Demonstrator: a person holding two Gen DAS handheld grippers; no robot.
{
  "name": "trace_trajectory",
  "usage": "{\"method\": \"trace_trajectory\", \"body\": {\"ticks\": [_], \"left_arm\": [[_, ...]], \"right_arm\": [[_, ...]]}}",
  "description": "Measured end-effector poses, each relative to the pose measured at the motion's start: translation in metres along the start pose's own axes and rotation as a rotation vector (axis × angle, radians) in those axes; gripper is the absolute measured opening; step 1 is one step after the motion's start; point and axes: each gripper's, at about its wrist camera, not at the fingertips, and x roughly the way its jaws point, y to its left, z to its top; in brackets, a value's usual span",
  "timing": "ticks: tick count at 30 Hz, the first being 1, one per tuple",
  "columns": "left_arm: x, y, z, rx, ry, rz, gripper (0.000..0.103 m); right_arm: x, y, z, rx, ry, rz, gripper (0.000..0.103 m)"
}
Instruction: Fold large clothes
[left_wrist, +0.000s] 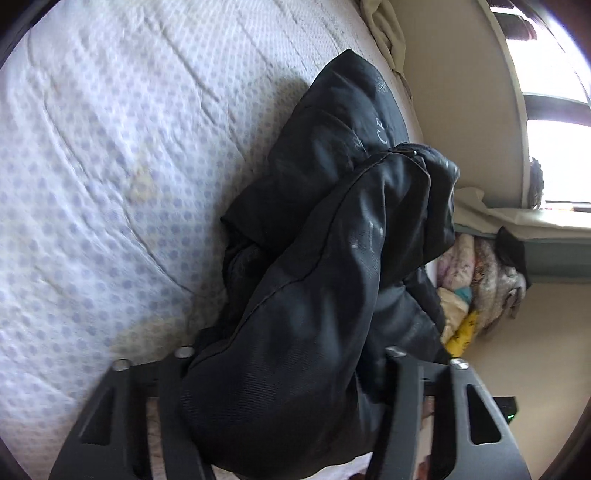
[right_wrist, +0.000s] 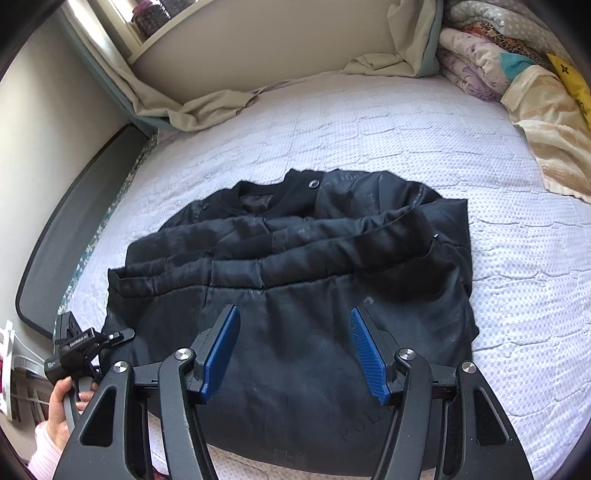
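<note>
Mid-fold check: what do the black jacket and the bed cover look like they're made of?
Black jacket: likely padded synthetic, nylon or polyester; faint sheen, puffy folds, fine weave in the left wrist view. Bed cover: looks like quilted cotton or a blend; matte, dotted print, puckered stitch lines. Neither is certain.

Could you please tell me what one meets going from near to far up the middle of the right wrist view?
Right gripper → black jacket → bare dotted mattress cover → crumpled beige sheet → beige wall under the shelf.
</note>
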Motion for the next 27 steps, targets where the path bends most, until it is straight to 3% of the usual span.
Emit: {"method": "trace_trajectory", "body": {"ticks": [3, 8, 16, 22, 27], "left_arm": [[0.001, -0.005, -0.001, 0.014, -0.004, -0.021, 0.04], [0.0, -0.014, 0.0, 0.057, -0.014, -0.038, 0.032], [-0.009, -0.015, 0.0, 0.088, -0.036, -0.06, 0.026], [-0.023, -0.032, -0.004, 0.171, -0.071, -0.082, 0.023], [-0.039, -0.065, -0.015, 0.312, -0.121, -0.096, 0.022]], "right_arm": [[0.007, 0.007, -0.004, -0.024, 0.016, -0.005, 0.06], [0.018, 0.023, -0.009, -0.104, 0.021, -0.037, 0.057], [0.035, 0.033, -0.011, -0.193, 0.011, -0.093, 0.029], [0.067, 0.025, -0.009, -0.19, 0.04, -0.124, 0.027], [0.087, 0.023, -0.013, -0.21, 0.061, -0.14, 0.027]]}}
